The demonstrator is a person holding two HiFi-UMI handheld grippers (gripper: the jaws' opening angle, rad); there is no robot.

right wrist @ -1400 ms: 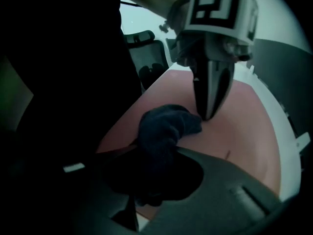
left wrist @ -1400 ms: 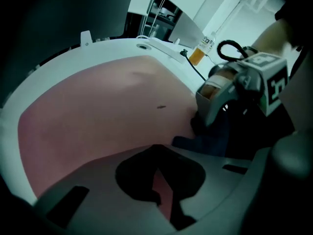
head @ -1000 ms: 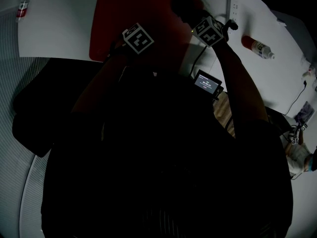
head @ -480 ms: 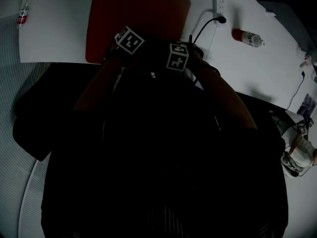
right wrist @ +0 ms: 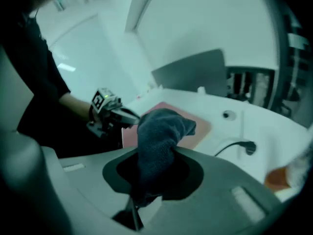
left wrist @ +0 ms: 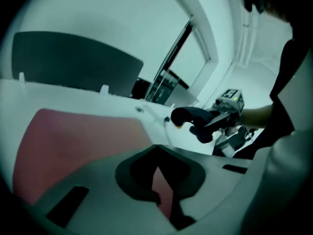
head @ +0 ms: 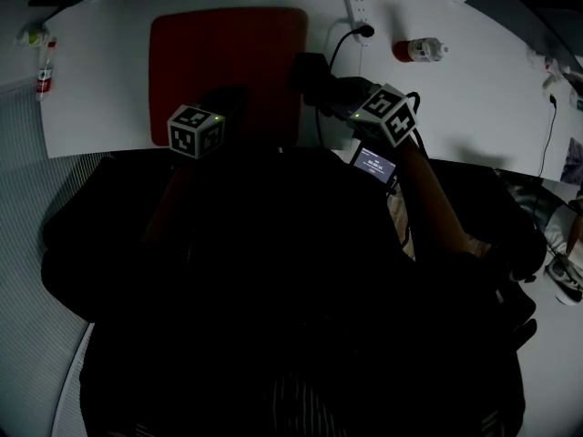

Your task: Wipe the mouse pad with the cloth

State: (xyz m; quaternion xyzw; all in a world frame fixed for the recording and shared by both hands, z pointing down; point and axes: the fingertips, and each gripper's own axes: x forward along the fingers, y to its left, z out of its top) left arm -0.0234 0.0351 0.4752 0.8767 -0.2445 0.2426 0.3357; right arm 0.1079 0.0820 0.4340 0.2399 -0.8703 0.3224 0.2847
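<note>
The red mouse pad (head: 228,62) lies on the white table (head: 474,107); it also shows in the left gripper view (left wrist: 73,146) and behind the cloth in the right gripper view (right wrist: 198,130). My right gripper (head: 326,82) is shut on a dark cloth (head: 308,67), which it holds in the air just off the pad's right edge. The cloth (right wrist: 160,141) hangs bunched from the jaws. My left gripper (head: 232,100) hovers at the pad's near edge, its jaws together with nothing between them (left wrist: 156,148). From there I see the cloth (left wrist: 188,116) to the right.
A white power strip (head: 357,3) with a black cable (head: 342,35) lies behind the pad's right side. A bottle with an orange label (head: 419,50) lies further right. Another small bottle (head: 43,66) sits at the table's left edge. A small lit screen (head: 373,164) hangs below the right gripper.
The right gripper with the cloth came in close to the left gripper, then swung back out to the pad's right edge. The left gripper drew back towards the pad's near edge.
</note>
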